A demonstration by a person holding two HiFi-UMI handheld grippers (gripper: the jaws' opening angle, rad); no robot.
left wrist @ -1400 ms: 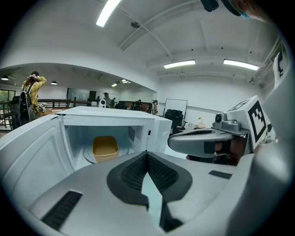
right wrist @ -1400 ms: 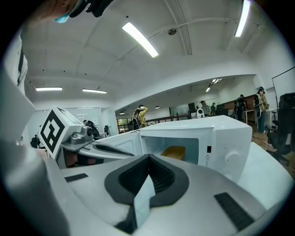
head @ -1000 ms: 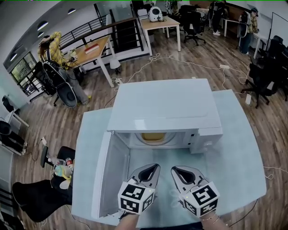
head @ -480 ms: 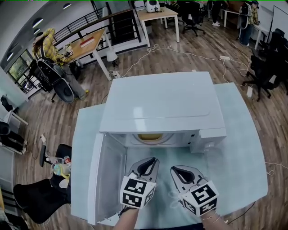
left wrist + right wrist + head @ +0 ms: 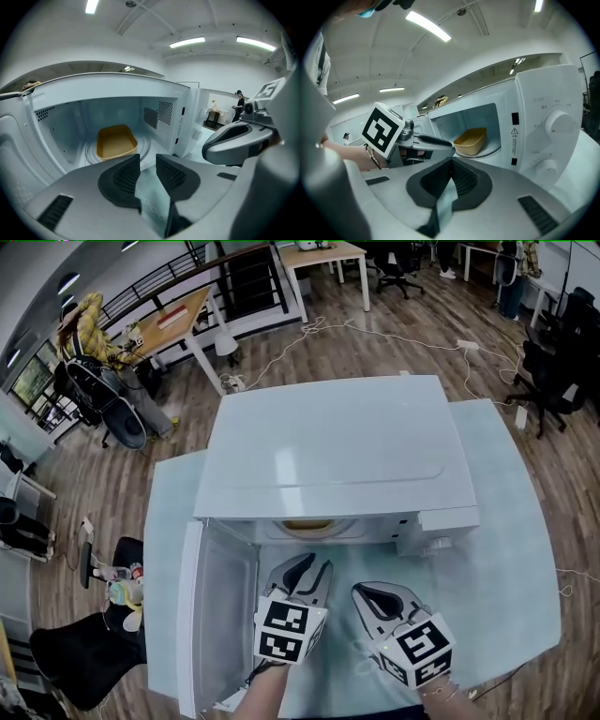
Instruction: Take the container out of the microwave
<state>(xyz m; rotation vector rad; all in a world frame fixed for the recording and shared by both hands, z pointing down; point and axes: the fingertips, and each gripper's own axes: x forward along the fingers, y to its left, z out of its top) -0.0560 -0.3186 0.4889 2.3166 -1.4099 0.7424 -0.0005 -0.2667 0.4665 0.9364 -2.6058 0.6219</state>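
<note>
A yellow container [image 5: 115, 142] sits on the glass turntable inside the open white microwave [image 5: 328, 456]; the right gripper view also shows the container [image 5: 471, 140], and in the head view only its yellow edge [image 5: 307, 524] peeks out under the roof. My left gripper [image 5: 147, 159] points into the cavity in front of the container, its jaws opening with nothing between them. In the head view the left gripper [image 5: 314, 566] is just short of the opening. My right gripper [image 5: 451, 161] is shut and empty, beside the left one, a little further back [image 5: 361, 591].
The microwave door [image 5: 220, 615] stands swung open at the left of my left gripper. The control panel with two knobs [image 5: 555, 140] is right of the cavity. The microwave rests on a pale blue table [image 5: 506, 568]. Desks, chairs and cables lie on the wooden floor beyond.
My left gripper has moved forward toward the microwave opening and its jaws have parted. The right gripper has sunk slightly and stays shut.
</note>
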